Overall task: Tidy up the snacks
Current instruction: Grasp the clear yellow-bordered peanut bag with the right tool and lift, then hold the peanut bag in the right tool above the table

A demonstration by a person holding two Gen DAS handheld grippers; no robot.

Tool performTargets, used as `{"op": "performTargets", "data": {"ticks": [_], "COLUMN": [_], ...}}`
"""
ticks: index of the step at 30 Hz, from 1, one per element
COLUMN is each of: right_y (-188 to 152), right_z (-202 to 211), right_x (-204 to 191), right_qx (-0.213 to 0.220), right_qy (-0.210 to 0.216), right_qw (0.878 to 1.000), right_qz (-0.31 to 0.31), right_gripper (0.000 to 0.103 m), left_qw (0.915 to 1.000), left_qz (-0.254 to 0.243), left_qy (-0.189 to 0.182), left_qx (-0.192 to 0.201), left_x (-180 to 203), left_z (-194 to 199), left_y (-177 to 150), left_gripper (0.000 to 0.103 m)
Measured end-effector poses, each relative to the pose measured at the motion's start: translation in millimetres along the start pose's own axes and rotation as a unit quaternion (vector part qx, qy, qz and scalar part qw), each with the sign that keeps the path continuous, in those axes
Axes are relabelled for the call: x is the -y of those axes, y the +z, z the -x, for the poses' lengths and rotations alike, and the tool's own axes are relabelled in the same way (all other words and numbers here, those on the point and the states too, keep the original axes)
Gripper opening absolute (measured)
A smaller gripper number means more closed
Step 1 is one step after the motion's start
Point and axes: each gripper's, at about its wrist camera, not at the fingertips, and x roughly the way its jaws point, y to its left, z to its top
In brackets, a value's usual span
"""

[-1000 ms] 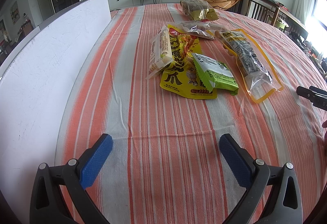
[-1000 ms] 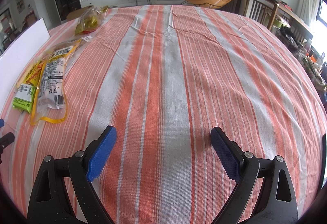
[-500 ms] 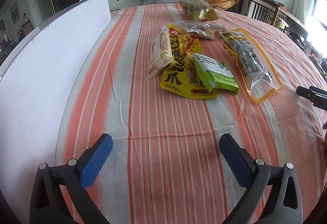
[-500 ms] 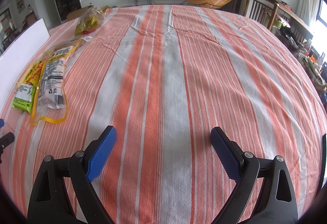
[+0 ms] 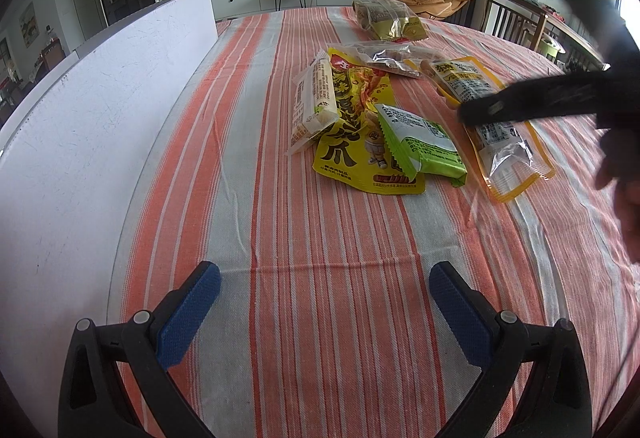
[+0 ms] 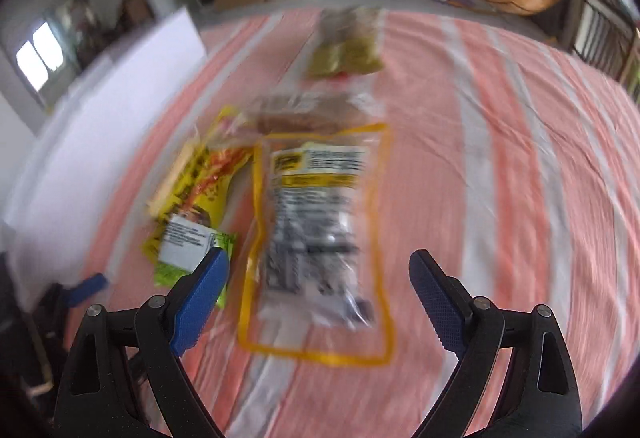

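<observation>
Right wrist: clear yellow-edged pouch (image 6: 320, 238) holds dark snacks.

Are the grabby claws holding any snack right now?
No. The left gripper and right gripper are both open and empty; the orange-edged packet lies loose on the tablecloth.

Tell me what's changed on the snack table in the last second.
The right gripper swung left over the clear yellow-edged packet, jaws open, holding nothing. The left gripper stayed put and open, and the snack packets, including the green one, have not moved.
</observation>
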Motion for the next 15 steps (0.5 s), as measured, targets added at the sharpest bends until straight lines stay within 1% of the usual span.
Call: {"op": "performTargets", "data": {"ticks": [2, 3, 4, 5, 6, 7, 9, 12, 13, 15], "right_y": [6, 5, 3, 0, -6, -11, -25, -49, -55, -64], "right_z": [-25, -33, -27, -22, -13, -7, 3, 17, 20, 25], "right_x": [-12, -14, -11, -6, 2, 8, 25, 53, 60, 74], "right_qx": [-0.03, -0.035, -0.01, 0.004, 0.021, 0.025, 0.028, 0.035, 0.041, 0.057], "right_qy": [-0.045, -0.05, -0.043, -0.034, -0.02, -0.02, -0.03, -0.06, -0.068, -0.073], "right_qw": [0.998, 0.998, 0.999, 0.999, 0.999, 0.999, 0.998, 0.997, 0.996, 0.995], "right_qz": [0.023, 0.026, 0.016, 0.004, -0.016, -0.027, -0.038, -0.038, -0.037, -0.041], "right_gripper": [0.091, 0.092, 0.086, 0.069, 0.064, 0.061, 0.06, 0.061, 0.062, 0.068], "left_qw": [1.0, 1.0, 1.0, 1.0, 1.0, 1.0, 1.0, 1.0, 1.0, 1.0], "left_qz": [0.0, 0.0, 0.0, 0.0, 0.0, 0.0, 0.0, 0.0, 0.0, 0.0], "left_qy": [0.0, 0.0, 0.0, 0.0, 0.0, 0.0, 0.0, 0.0, 0.0, 0.0], "left_qx": [0.0, 0.0, 0.0, 0.0, 0.0, 0.0, 0.0, 0.0, 0.0, 0.0], "left_x": [0, 0, 0, 0, 0, 0, 0, -1, 0, 0], "left_z": [0, -1, -1, -1, -1, -1, -1, -2, -2, -2], "left_y": [0, 1, 1, 2, 2, 2, 1, 2, 2, 2], "left_gripper": [0.103, 0.103, 0.103, 0.103, 0.103, 0.103, 0.103, 0.103, 0.103, 0.103]}}
